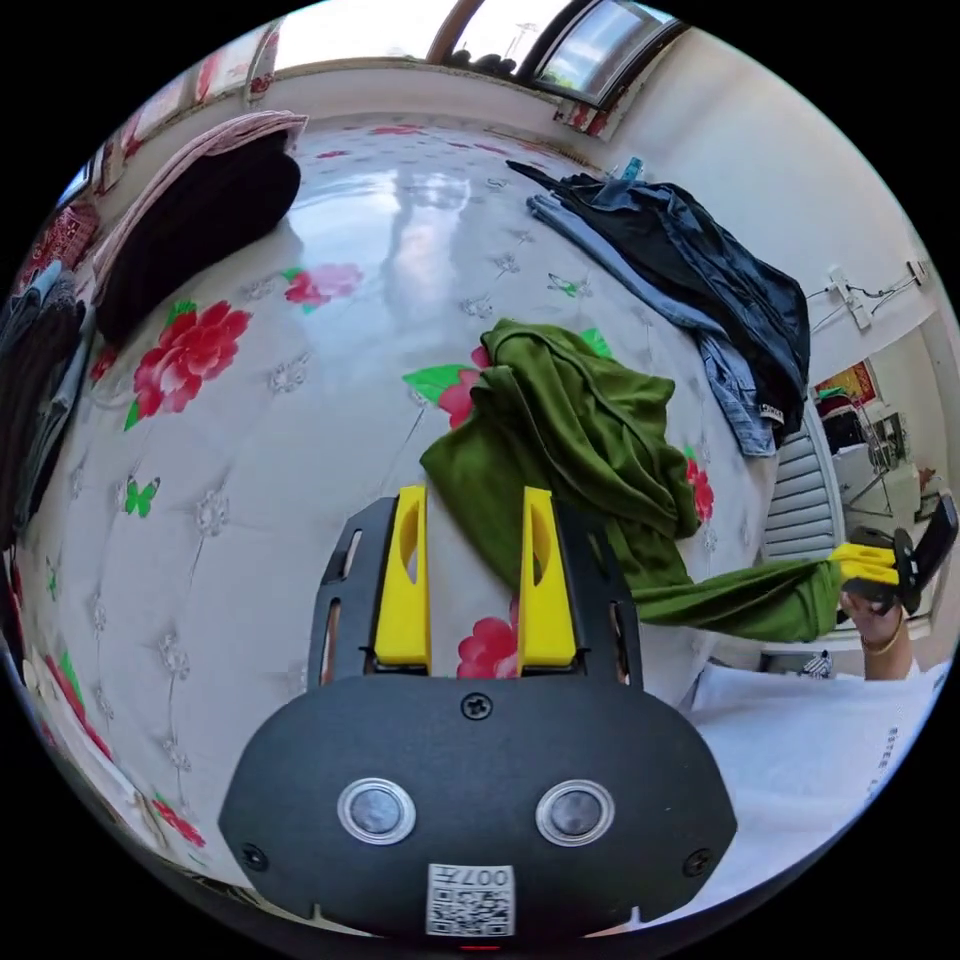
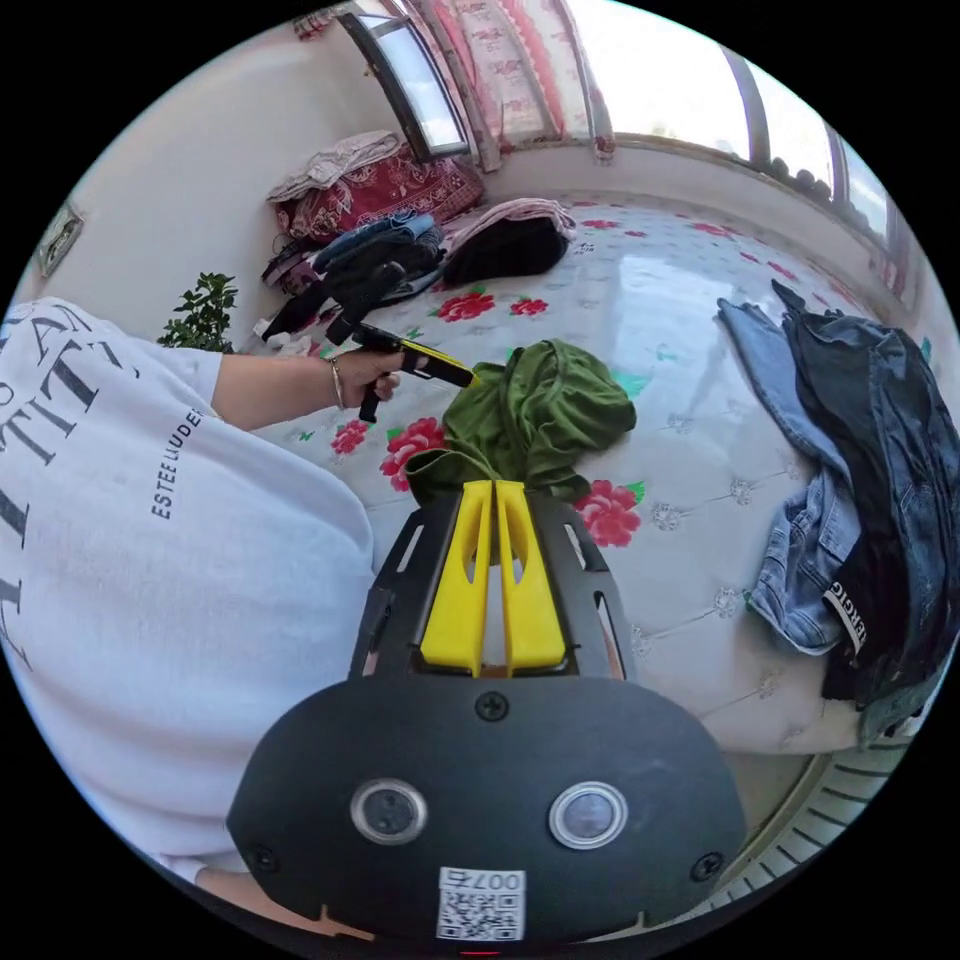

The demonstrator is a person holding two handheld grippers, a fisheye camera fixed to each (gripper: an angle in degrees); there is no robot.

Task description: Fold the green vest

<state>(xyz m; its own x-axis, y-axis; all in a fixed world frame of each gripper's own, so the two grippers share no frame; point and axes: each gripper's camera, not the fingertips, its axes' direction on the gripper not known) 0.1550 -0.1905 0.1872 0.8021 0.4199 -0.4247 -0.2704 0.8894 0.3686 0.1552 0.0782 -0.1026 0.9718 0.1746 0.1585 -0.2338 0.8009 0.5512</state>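
We have folded nothing yet: the crumpled green cotton vest (image 1: 560, 440) lies heaped on the floral quilted bed (image 1: 250, 480). Our right gripper (image 2: 495, 490) pinches its edge with jaws pressed together; our left gripper (image 1: 472, 500) hovers, jaws spread.

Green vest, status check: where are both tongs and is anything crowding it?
Left tongs open, hovering at the crumpled green vest. Right tongs shut on its stretched edge. Denim pile lies beside it on the floral surface, apart.

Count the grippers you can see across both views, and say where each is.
2. The left gripper hangs open above the bed beside the green vest; the right gripper is clamped on the vest's edge.
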